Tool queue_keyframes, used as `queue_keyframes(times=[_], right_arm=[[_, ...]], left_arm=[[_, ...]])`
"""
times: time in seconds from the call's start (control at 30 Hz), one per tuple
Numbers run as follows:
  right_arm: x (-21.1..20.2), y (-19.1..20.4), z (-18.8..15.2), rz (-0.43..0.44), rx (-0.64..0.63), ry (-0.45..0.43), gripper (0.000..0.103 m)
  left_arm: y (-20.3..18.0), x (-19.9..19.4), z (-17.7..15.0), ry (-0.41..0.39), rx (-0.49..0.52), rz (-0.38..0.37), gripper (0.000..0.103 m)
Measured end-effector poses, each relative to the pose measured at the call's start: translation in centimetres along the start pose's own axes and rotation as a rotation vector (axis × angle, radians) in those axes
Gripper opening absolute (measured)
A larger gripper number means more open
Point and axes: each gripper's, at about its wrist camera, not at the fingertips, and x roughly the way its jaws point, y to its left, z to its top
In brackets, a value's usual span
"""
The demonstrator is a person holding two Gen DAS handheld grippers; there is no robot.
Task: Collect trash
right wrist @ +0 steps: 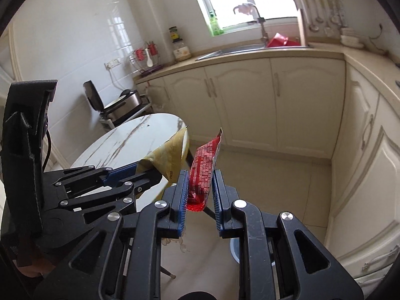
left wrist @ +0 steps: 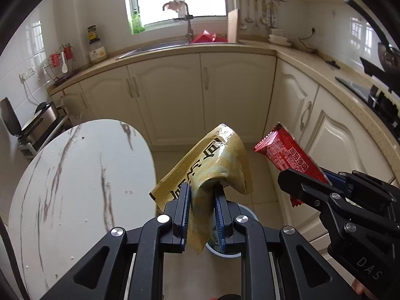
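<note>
My left gripper point(left wrist: 201, 195) is shut on a crumpled yellow snack wrapper point(left wrist: 212, 160) and holds it in the air, right of the round marble table point(left wrist: 75, 175). My right gripper point(right wrist: 199, 180) is shut on a red snack wrapper point(right wrist: 203, 170), also in the air. In the left wrist view the red wrapper point(left wrist: 287, 152) and right gripper point(left wrist: 310, 187) are at the right. In the right wrist view the yellow wrapper point(right wrist: 170, 155) and left gripper point(right wrist: 140, 172) are at the left. A round white-rimmed bin point(left wrist: 247, 212) sits on the floor below, mostly hidden by the fingers.
Cream cabinets point(left wrist: 200, 95) run along the back and right, with a sink and tap point(left wrist: 187, 25) under the window. A stove point(left wrist: 380, 95) is on the right counter. A small appliance on a rack point(left wrist: 37, 125) stands left of the table. Tiled floor point(right wrist: 275, 187) lies below.
</note>
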Motion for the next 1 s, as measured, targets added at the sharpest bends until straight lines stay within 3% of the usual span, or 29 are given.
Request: queue_keyframes(times=[0.3,0.53,0.67,0.77,0.9,1.0], right_arm=[[2.2,-9.0,-2.5,-0.060,0.129,0.070,0.018],[4.6,-12.0,-3.3,-0.081,0.174,0.105,0.018],[5.5,-12.9,-3.9,-0.081,0.188,0.119,0.018],[6.2,-13.3,-4.1,-0.072,0.196,0.129,0.018],[6.9,-13.1,-4.3,-0.054,0.197,0.131,0.019],[6.9,-12.9,-4.1,-0.060,0.205,0.120,0.027]], left_arm=[[-3.3,8.2,0.9,0.115,0.078,-0.051,0.015],[-4.0,12.9,2.7,0.128,0.109,-0.047,0.019],[-4.5,13.9,2.7,0.121,0.104,-0.030,0.036],[-4.9,14.1,2.5,0.096,0.093,0.019,0.063],[-4.8,13.4,2.3,0.066,0.081,0.056,0.075],[-4.7,12.2,2.1,0.037,0.078,0.109,0.080]])
